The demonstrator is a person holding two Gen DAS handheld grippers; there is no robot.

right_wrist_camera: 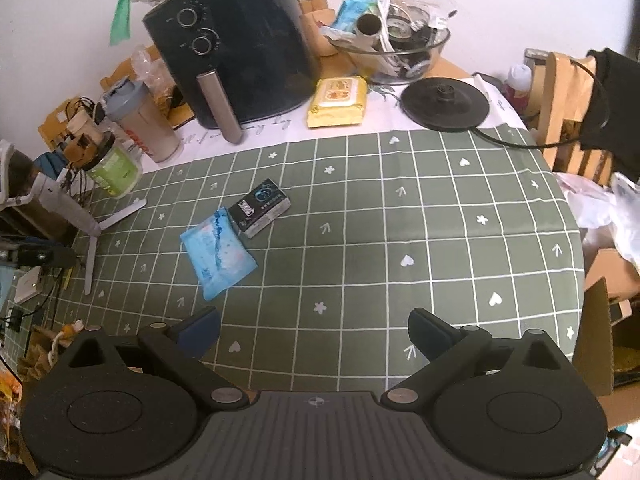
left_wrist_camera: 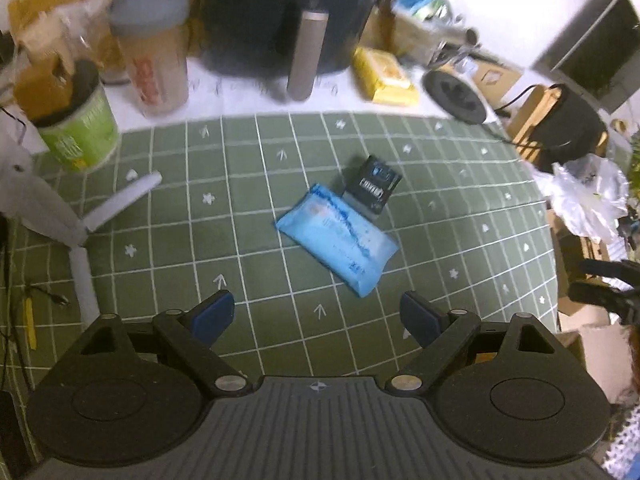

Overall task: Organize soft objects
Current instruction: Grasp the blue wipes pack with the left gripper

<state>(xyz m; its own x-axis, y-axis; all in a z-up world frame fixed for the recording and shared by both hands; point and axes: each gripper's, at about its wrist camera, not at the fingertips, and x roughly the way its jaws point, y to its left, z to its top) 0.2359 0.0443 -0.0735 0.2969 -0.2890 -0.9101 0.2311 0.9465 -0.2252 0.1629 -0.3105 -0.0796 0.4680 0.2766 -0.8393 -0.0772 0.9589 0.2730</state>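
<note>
Tablecloth (right_wrist_camera: 400, 240): green, white grid, small hearts and flowers; covers the near part of the table.

Air fryer (right_wrist_camera: 240, 48): black, two dials, grey handle; stands at the back on the white cloth.

Kettle base (right_wrist_camera: 445, 105): black disc, cord attached; right of the fryer.

Yellow wipes pack (right_wrist_camera: 338, 102): lies flat between the fryer and the kettle base.

Shaker bottle (right_wrist_camera: 138, 120): grey lid; left of the fryer, beside a green-labelled jar (right_wrist_camera: 116, 170).

Blue tissue pack (left_wrist_camera: 336, 240): soft, lies flat on the green cloth, left of centre in the right wrist view, ahead of the left gripper (left_wrist_camera: 318, 318).

Black tissue pack (left_wrist_camera: 373, 188): lies just behind the blue one, touching its far end.

Left gripper: fingers spread wide, nothing between them, above the cloth.

Right gripper (right_wrist_camera: 314, 332): fingers spread wide, nothing between them, well apart from both packs.
</note>
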